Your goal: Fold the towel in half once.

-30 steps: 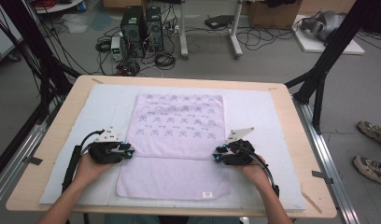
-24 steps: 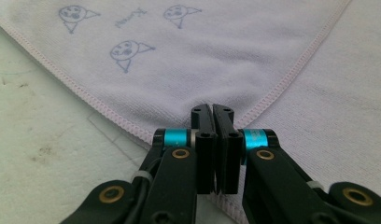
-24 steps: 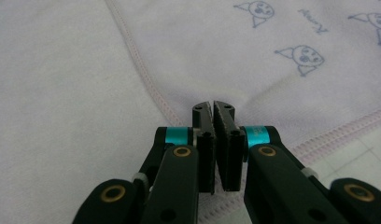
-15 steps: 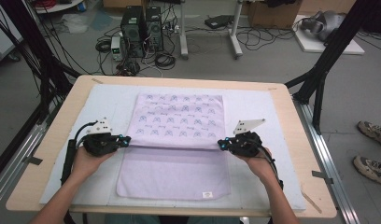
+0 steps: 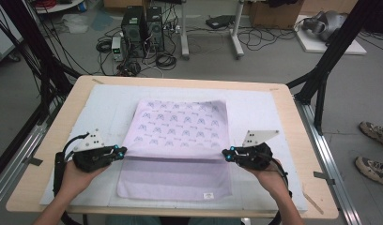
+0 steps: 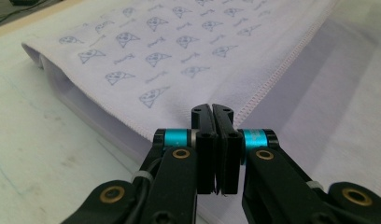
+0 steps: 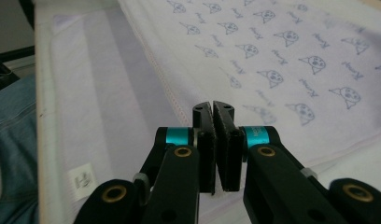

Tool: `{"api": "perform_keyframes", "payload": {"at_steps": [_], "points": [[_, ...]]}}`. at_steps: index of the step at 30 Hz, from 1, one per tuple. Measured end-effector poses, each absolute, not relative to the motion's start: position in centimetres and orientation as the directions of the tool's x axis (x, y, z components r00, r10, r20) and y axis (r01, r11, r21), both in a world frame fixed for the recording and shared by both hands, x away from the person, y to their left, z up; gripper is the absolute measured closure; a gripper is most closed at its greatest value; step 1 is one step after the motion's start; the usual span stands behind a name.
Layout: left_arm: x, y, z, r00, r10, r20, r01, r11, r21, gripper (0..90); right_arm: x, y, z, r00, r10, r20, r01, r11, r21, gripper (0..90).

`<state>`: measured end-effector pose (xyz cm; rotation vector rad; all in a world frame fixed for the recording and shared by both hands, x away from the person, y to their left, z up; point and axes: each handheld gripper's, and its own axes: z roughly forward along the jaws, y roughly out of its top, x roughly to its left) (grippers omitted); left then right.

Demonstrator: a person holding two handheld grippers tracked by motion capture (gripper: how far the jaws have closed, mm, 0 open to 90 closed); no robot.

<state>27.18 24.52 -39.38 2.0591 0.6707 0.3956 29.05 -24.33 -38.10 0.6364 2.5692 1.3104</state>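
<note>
High view, towel: 1 lilac towel (image 5: pixel 178 140) lies on the white mat (image 5: pixel 264 108) of the table (image 5: pixel 49 154), its far part folded toward the person, so a printed layer covers the plain one and a plain strip stays bare at the near edge.
High view, left gripper (image 5: pixel 122 150): 1, jaws pressed together, tips at the left end of the fold's hemmed edge; whether cloth is pinched cannot be told.
High view, right gripper (image 5: pixel 225 154): 1, jaws together, tips at the right end of that same edge.
Left gripper view, claw: left gripper (image 6: pixel 211 112) closed, pads meeting with nothing seen between them.
Left gripper view, towel (image 6: pixel 170 51): printed layer ahead and to the left, its stitched hem running just past the tips; plain layer to the right.
Right gripper view, claw: right gripper (image 7: pixel 212 108) closed, no cloth visible between the pads.
Right gripper view, towel (image 7: pixel 272 56): printed layer ahead and right, plain layer left, 1 small label (image 7: pixel 82 179) near its edge.
</note>
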Motion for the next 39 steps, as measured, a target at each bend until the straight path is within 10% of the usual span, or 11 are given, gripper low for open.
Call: {"api": "perform_keyframes", "payload": {"at_steps": [31, 39], "points": [[19.9, 24.3, -44.9, 0.833, 0.554, 0.004, 0.326, -0.496, 0.805, 86.8, 22.7, -24.3, -43.9, -0.913, 0.382, 0.14, 0.351, 0.566, 0.746, 87.8], [23.0, 24.9, -42.3, 0.808, 0.589, -0.017, 0.334, -0.433, 0.837, 55.2, 25.3, -24.1, -40.8, -0.922, 0.376, 0.096, 0.307, 0.556, 0.772, 68.7]]}}
